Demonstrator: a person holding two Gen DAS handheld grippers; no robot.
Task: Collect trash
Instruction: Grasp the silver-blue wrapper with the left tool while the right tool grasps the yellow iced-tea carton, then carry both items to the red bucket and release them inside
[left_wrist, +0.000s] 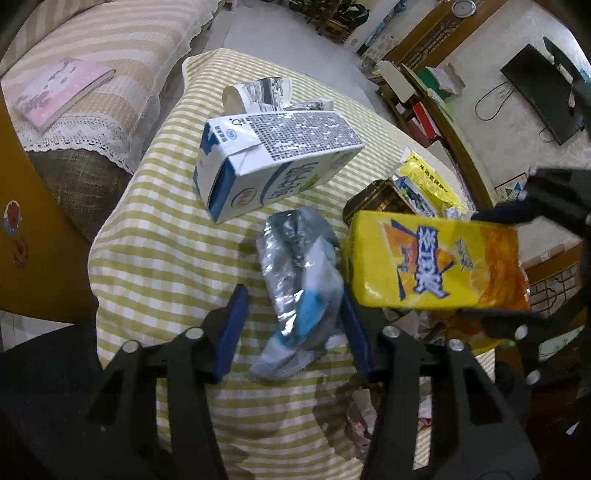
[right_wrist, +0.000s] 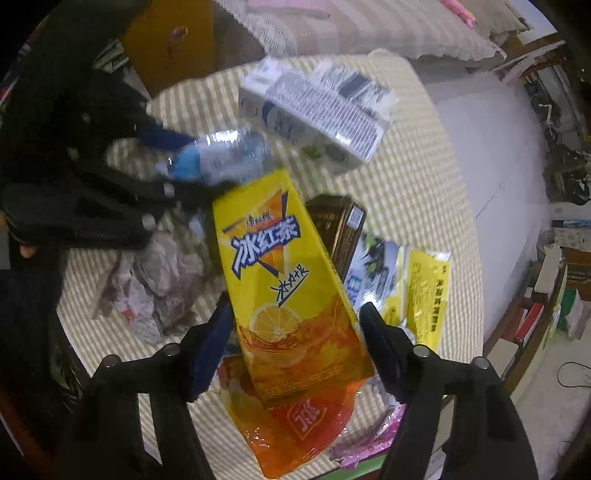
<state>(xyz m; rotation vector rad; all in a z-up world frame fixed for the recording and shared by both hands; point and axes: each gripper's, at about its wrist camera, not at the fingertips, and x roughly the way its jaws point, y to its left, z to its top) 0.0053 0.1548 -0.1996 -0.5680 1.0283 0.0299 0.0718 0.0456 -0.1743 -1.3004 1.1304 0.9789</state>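
My left gripper holds a crushed clear plastic bottle with a blue label above the checked tablecloth; the bottle touches the right finger, and a gap shows beside the left finger. My right gripper is shut on a yellow iced-tea carton, lifted over the table. That carton and the right gripper show at the right of the left wrist view. The left gripper with the bottle shows at the left of the right wrist view.
A blue-and-white milk carton and crumpled paper lie further back. A dark box, yellow wrappers, an orange wrapper and crumpled plastic lie on the table. A sofa stands left.
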